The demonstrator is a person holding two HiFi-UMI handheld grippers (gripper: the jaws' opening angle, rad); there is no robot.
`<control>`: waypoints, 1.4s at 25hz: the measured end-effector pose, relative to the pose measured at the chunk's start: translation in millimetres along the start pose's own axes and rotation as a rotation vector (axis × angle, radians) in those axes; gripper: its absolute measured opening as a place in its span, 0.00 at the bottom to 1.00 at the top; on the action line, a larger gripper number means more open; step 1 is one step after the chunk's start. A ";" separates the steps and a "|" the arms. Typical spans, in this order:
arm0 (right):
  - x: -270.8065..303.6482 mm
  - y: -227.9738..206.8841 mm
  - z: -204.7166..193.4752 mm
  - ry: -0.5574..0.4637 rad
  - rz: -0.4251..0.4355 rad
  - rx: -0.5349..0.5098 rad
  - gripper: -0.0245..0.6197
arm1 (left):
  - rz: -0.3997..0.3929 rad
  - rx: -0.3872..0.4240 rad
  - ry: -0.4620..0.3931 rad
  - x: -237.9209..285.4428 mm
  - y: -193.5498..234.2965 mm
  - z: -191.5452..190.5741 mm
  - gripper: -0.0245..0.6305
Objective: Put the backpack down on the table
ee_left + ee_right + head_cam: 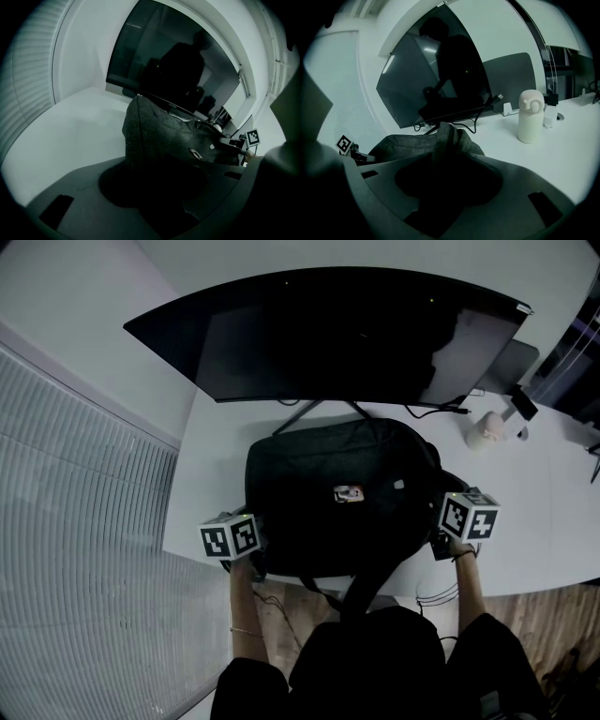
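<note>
A dark grey backpack (pixel 337 493) lies flat on the white table (pixel 211 460) in front of a curved monitor, with its straps (pixel 361 589) hanging over the near edge. My left gripper (pixel 255 554) is at its near left corner. A ridge of the backpack's fabric (pixel 140 136) runs down between the left gripper's (pixel 159 206) jaws, which look slack around it. My right gripper (pixel 441 542) is at the near right corner. There a bunched fold of the backpack (pixel 443 136) is pinched in the right gripper (pixel 440 206). The pads are lost in shadow.
A wide curved monitor (pixel 328 334) stands just behind the backpack, with its stand and cables (pixel 314 409) on the table. A white bottle (pixel 486 430) (pixel 531 117) and a small device (pixel 522 407) stand at the right. A ribbed wall panel (pixel 75 521) runs along the left.
</note>
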State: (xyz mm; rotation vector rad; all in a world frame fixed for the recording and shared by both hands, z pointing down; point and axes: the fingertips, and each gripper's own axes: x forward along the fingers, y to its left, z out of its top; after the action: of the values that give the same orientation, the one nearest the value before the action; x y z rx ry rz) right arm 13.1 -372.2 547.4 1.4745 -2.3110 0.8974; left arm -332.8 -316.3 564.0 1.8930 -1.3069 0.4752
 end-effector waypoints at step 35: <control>-49.8 -1.4 35.1 -0.120 -0.039 -0.065 0.15 | 0.265 0.146 -0.242 -67.7 6.6 14.2 0.08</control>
State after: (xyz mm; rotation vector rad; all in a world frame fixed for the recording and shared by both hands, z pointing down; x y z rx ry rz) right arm 40.7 -358.2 494.9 1.5808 -2.3619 0.7346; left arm -367.8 -286.4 511.9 1.9511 -1.7377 0.4981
